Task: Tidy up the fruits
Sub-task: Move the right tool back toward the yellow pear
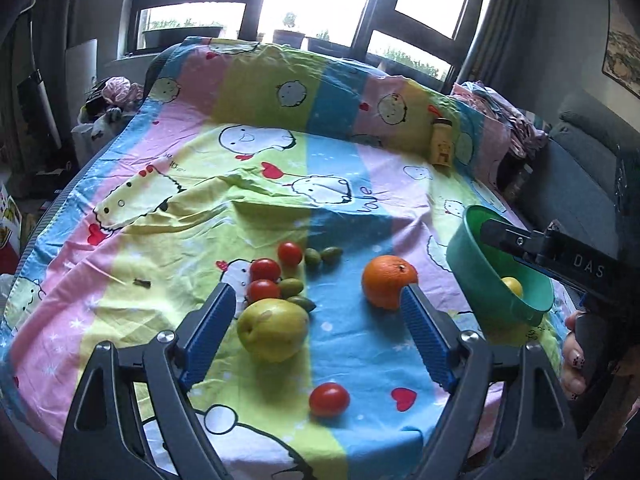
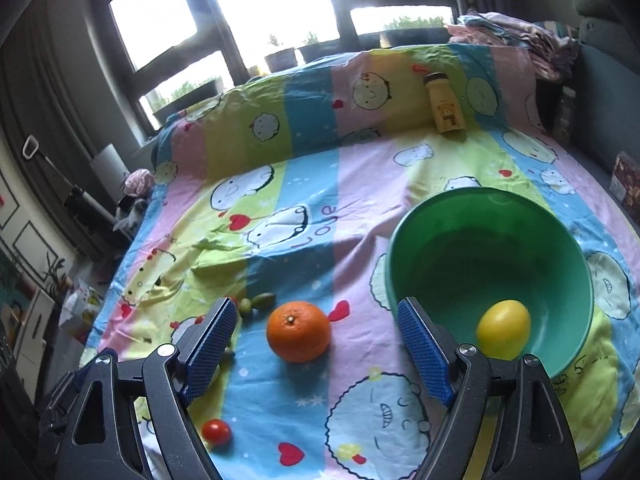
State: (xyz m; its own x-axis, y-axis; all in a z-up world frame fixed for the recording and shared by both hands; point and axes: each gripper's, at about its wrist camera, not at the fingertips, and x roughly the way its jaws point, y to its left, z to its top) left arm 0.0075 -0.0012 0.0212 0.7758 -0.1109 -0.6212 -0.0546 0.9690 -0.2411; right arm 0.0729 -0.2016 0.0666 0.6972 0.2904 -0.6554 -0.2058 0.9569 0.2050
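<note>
Hovering with jaws spread and empty, the left gripper (image 1: 318, 300) and right gripper (image 2: 316, 314) overlook the orange (image 2: 298, 331).

on the bedsheet (image 2: 304, 216), an orange (image 2: 299, 331) lies left of the bowl (image 2: 492, 248) holding a lemon (image 2: 503, 329); tomatoes (image 1: 264, 270) and a pear (image 1: 273, 329) sit further left, a bottle (image 2: 443, 103) behind.
</note>
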